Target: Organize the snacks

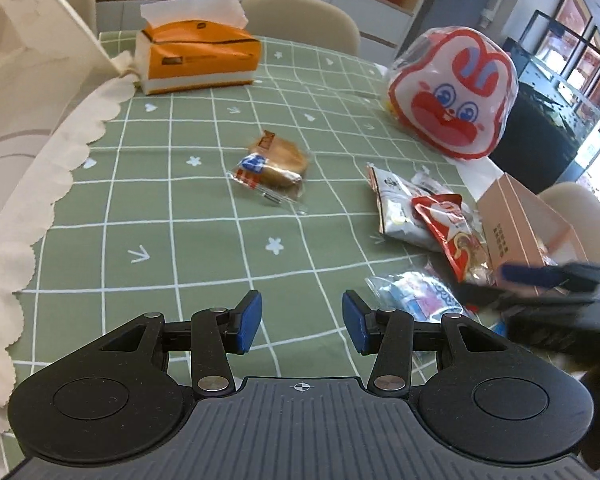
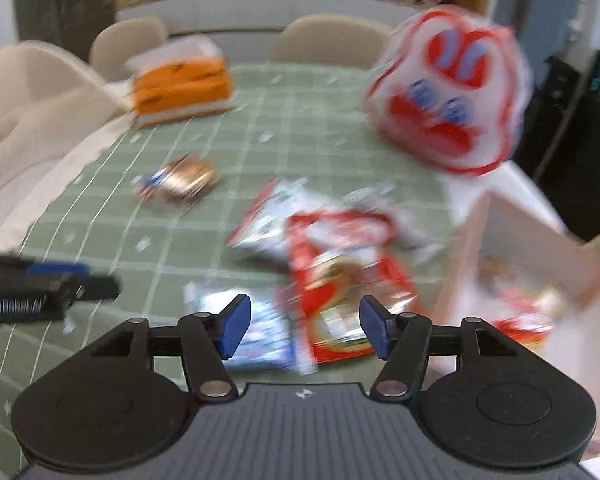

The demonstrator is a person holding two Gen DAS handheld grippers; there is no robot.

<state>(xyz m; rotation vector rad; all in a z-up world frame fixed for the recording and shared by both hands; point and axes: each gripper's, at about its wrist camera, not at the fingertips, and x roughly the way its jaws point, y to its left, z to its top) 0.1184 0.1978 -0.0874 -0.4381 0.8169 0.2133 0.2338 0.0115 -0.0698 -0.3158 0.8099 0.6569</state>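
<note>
Both tongs, left (image 1: 302, 322) and right (image 2: 305, 326), gape wide and empty. Snack packets (image 2: 340, 280) lie near the tabletop's right edge beside the pink box (image 2: 540, 264); next, probably pinch one.

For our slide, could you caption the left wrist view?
Open left gripper hovers over green checked tablecloth, facing wrapped bread.

Right wrist view is smeared all over, so the print on the red snack packet (image 2: 340, 280) is unreadable and whatever sits inside the pink box (image 2: 540, 248) is just mush. In the left view the right gripper (image 1: 540, 280) is blurry too, half cut off by the edge.
</note>
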